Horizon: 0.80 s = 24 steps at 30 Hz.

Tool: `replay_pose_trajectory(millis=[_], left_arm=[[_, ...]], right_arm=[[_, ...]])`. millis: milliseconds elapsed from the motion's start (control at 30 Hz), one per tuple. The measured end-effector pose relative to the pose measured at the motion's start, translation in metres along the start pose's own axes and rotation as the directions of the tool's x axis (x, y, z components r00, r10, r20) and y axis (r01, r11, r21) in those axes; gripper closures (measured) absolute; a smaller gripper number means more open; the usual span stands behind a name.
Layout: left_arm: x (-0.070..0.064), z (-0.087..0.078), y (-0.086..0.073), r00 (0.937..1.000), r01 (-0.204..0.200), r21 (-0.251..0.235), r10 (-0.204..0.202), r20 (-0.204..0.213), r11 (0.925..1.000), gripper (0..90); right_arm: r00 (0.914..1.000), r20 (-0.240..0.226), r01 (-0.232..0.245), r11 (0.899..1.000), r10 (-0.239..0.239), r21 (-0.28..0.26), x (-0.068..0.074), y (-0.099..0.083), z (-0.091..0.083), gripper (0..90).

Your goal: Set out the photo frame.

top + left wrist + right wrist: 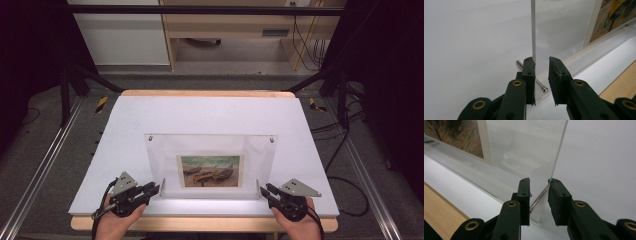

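From the high view, a clear acrylic photo frame (210,162) stands upright near the front of a white worktop (200,112), with a small painting of beached boats (210,171) sandwiched at its lower middle. A person's hands come in from the bottom edge. The left gripper (152,189) sits at the frame's lower left corner and the right gripper (266,190) at its lower right corner — one on each side, probably so the wide panel can be steadied or lifted evenly.

In the left gripper view, the two black fingers (528,72) are parted to a moderate gap. The thin edge of the acrylic panel (533,30) rises just along the inner face of the left finger; the other finger stands clear of it, so nothing is clamped yet. A metal standoff pin (530,76) runs through the panel's bottom corner, between the fingers. The picture's edge (614,17) shows at upper right.

In the right gripper view, the fingers (556,195) are likewise apart, straddling the panel's edge (560,152) without pressing on it. A metal pin (539,197) slants across the gap at the corner. Part of the painting (454,135) appears at upper left, and the wooden front edge (439,212) of the worktop at lower left.
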<state>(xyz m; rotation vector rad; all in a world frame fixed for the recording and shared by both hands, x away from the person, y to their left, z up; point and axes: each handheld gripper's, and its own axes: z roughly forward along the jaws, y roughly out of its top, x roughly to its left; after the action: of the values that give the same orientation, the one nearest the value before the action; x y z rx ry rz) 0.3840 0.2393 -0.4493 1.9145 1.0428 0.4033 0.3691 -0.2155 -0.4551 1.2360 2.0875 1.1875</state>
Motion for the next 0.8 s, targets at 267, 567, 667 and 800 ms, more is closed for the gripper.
replay_pose_trajectory(millis=[267,567,667,800], left_arm=[[-0.0013,-0.0001,-0.0003,0.9999,-0.009,0.005,0.009,-0.007,0.9999,74.2],[-0.0016,-0.0001,-0.0004,0.9999,-0.01,0.006,0.01,-0.007,0.9999,74.1],[-0.0016,-0.0001,-0.0004,0.9999,-0.009,0.006,0.009,-0.007,0.9999,74.1],[-0.0018,-0.0002,-0.0004,0.9999,-0.011,0.009,0.011,-0.007,0.9999,74.0]], right_arm=[[1.0,-0.004,0.002,1.0,-0.002,0.002,0.0003,-0.0007,-0.0002,71.5],[1.0,-0.004,-0.002,1.0,0.002,0.004,0.0008,-0.0008,-0.0002,71.3],[1.0,-0.004,-0.002,1.0,0.002,0.004,0.0008,-0.0008,-0.0002,71.3],[1.0,-0.004,0.001,1.0,-0.001,0.004,0.0008,-0.001,-0.0002,71.2]])
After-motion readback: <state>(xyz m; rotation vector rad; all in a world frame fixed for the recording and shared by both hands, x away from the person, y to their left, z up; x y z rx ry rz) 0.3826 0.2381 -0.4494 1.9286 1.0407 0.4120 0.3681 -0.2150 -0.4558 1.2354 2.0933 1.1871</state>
